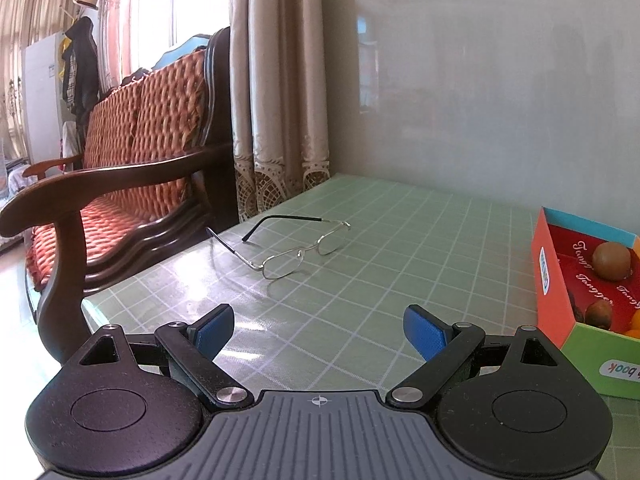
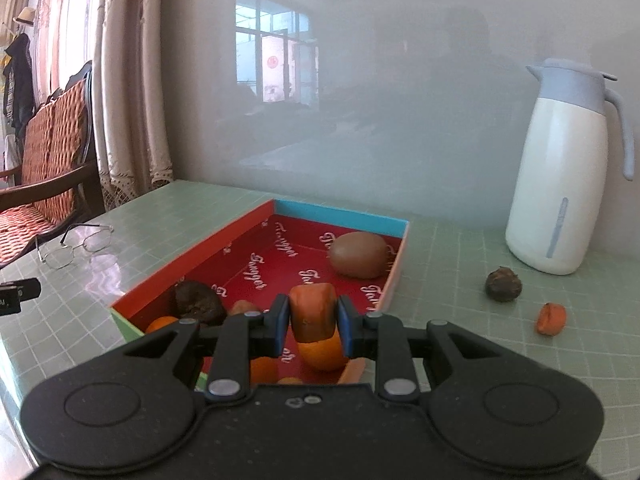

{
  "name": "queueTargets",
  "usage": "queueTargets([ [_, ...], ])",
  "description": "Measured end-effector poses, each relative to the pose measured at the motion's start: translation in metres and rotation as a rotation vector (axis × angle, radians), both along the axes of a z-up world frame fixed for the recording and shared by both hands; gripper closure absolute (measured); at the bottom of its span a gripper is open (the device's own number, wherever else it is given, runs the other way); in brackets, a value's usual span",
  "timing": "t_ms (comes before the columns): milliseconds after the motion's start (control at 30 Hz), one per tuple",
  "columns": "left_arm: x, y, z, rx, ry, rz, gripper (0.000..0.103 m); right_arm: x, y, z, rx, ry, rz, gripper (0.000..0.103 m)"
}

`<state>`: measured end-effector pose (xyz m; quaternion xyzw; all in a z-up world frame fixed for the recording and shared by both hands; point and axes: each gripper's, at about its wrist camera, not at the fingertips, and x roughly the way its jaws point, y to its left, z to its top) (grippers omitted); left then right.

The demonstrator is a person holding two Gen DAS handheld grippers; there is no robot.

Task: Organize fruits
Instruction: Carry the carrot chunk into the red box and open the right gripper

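My right gripper (image 2: pixel 312 314) is shut on an orange fruit piece (image 2: pixel 311 312) and holds it above the near end of the red-lined box (image 2: pixel 256 224). In the box lie a brown kiwi (image 2: pixel 359 255), a dark wrinkled fruit (image 2: pixel 198 303) and several orange fruits (image 2: pixel 322 354). On the table to the right of the box lie a dark round fruit (image 2: pixel 503 284) and a small orange fruit (image 2: pixel 551 319). My left gripper (image 1: pixel 318 330) is open and empty over the table, left of the box (image 1: pixel 550 276), where a kiwi (image 1: pixel 611 261) shows.
A pair of glasses (image 1: pixel 298 250) lies on the green checked table (image 1: pixel 380 260), also in the right wrist view (image 2: pixel 78 246). A white thermos jug (image 2: pixel 560 168) stands at the back right against the wall. A wooden sofa (image 1: pixel 132 184) stands beyond the table's left edge.
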<state>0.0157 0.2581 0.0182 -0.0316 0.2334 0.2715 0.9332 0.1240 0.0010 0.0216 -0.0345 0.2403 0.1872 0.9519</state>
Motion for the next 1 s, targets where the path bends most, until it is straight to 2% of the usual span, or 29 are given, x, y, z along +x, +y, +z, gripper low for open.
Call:
queueTargets([
  [633,0.002,-0.002,-0.001,0.007,0.006,-0.006,0.012,-0.001,0.013,-0.01,-0.028,0.03,0.025,0.079],
  [767,0.003,-0.005,0.0,0.011,0.007,-0.011,0.012,0.0,0.011,-0.012,-0.029,0.051,0.012,0.067],
  [1000,0.005,-0.01,0.002,0.01,0.001,-0.024,0.012,0.0,-0.004,-0.006,0.013,0.031,-0.023,0.069],
])
